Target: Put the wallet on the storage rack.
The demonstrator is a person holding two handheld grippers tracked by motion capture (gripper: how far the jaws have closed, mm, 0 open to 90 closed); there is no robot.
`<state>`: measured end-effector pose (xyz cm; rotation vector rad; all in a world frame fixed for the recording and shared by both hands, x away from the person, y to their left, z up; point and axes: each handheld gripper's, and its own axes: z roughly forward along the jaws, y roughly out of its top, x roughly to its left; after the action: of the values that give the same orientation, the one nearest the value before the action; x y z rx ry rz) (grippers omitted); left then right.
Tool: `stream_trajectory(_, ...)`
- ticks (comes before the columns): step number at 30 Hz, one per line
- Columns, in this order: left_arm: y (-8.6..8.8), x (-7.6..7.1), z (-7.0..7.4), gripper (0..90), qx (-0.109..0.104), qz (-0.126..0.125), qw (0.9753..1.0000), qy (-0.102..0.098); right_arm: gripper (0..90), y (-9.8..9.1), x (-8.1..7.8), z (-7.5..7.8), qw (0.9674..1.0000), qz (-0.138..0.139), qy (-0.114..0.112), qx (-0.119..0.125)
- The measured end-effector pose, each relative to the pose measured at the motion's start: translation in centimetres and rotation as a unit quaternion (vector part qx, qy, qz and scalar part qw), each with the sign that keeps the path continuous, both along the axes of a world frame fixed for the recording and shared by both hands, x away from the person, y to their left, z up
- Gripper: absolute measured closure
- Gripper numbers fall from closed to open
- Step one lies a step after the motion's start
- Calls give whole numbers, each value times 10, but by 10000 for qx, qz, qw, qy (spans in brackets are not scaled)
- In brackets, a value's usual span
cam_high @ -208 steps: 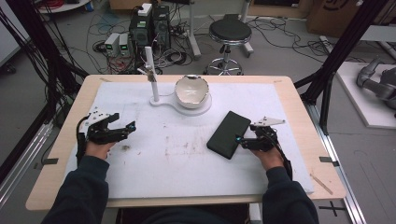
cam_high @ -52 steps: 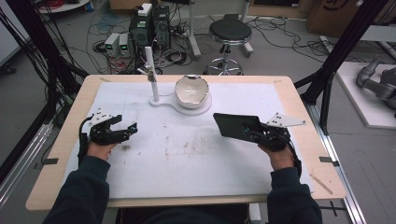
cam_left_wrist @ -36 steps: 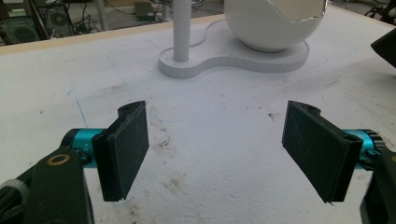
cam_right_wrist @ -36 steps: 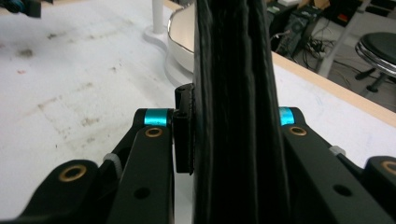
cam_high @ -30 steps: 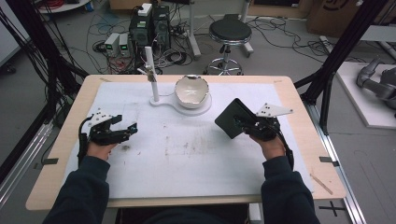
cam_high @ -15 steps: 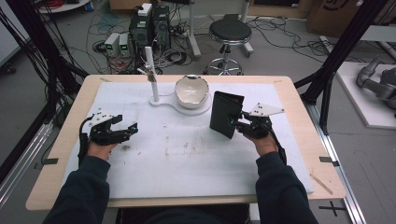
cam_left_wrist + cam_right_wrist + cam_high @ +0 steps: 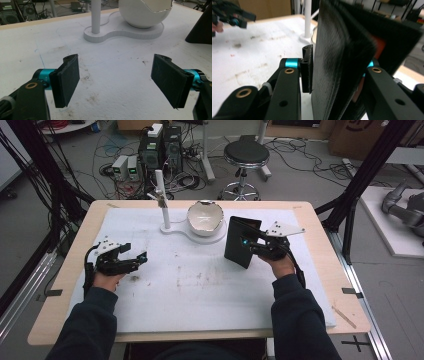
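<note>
A flat black case [image 7: 241,241] stands on edge above the white mat, with my right gripper [image 7: 254,245] shut on its right side. In the right gripper view the black case [image 7: 342,57] sits clamped between both jaws, an orange patch showing at its far side. Just left of the case sits a white bowl [image 7: 205,217] on a white base with an upright post [image 7: 161,199]. My left gripper [image 7: 134,261] rests at the mat's left side, open, with nothing between its pads [image 7: 67,78].
The white mat [image 7: 200,285] covers most of the wooden table [image 7: 340,285] and carries smudges in its middle. The bowl's base [image 7: 125,31] and post lie ahead of the left gripper. Beyond the table stand a stool [image 7: 245,157] and cabled electronics.
The right gripper lifted the black case off the mat, turned it from flat to upright and carried it left toward the bowl. The left gripper has stayed put.
</note>
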<state>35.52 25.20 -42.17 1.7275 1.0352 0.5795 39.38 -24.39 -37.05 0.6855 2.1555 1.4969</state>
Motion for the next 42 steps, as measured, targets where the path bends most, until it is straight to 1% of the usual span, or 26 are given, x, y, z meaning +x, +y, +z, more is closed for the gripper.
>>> stream_trajectory(2, 0, 0, 0, 229, -9, 0, 10000, -10, 629, -3, -3, 3, 9999, -9, -118, 95)
stream_trajectory(4, -1, 0, 0, 229, -16, 9, 10000, -11, 621, -5, -5, 7, 9998, -29, -181, 122)
stream_trajectory(6, 0, 0, 0, 229, -1, 8, 10000, -5, 595, -7, -8, 11, 9995, -46, -308, 74)
stream_trajectory(8, 0, 0, 0, 229, -4, 6, 10000, 3, 593, -7, -10, 17, 9990, -18, -451, 16)
stream_trajectory(10, 0, 0, 0, 229, -3, 8, 10000, 0, 602, -6, -11, 23, 9987, -3, -506, -74)
stream_trajectory(11, 0, 0, 0, 228, -9, 4, 10000, -3, 607, -5, -11, 25, 9983, 0, -571, -115)
stream_trajectory(12, 0, 0, 0, 229, -7, 3, 10000, -1, 612, -4, -12, 27, 9982, 24, -592, -100)
stream_trajectory(15, 0, 0, 0, 228, -8, 2, 10000, 1, 608, -2, -13, 30, 9972, 38, -708, -226)
stream_trajectory(17, 0, 0, 0, 229, -5, -1, 10000, 0, 616, -1, -13, 31, 9970, 39, -719, -294)
stream_trajectory(21, 0, 0, 0, 229, -11, -1, 10000, 2, 739, -1, -12, 32, 9971, 13, -666, -376)
stream_trajectory(27, 0, 0, 0, 229, 1, 0, 10000, -6, 738, 1, -9, 32, 9975, 45, -483, -510)
stream_trajectory(30, 0, 0, 0, 229, -3, 6, 10000, -3, 799, 4, -9, 35, 9964, 188, -507, -654)
stream_trajectory(31, 0, 0, 0, 229, -10, 3, 10000, 0, 805, 5, -10, 36, 9962, 202, -509, -684)
stream_trajectory(35, 0, 0, 0, 229, -5, -1, 10000, -3, 804, 7, -11, 36, 9963, 278, -451, -669)
stream_trajectory(37, 0, 0, 0, 228, -11, -2, 10000, -5, 787, 6, -10, 36, 9971, 287, -387, -596)
stream_trajectory(39, 0, 0, 0, 228, -9, -2, 10000, -4, 781, 5, -10, 36, 9969, 267, -393, -625)
stream_trajectory(42, 0, 0, 0, 229, -9, -2, 10000, -1, 779, 5, -10, 36, 9969, 315, -374, -613)
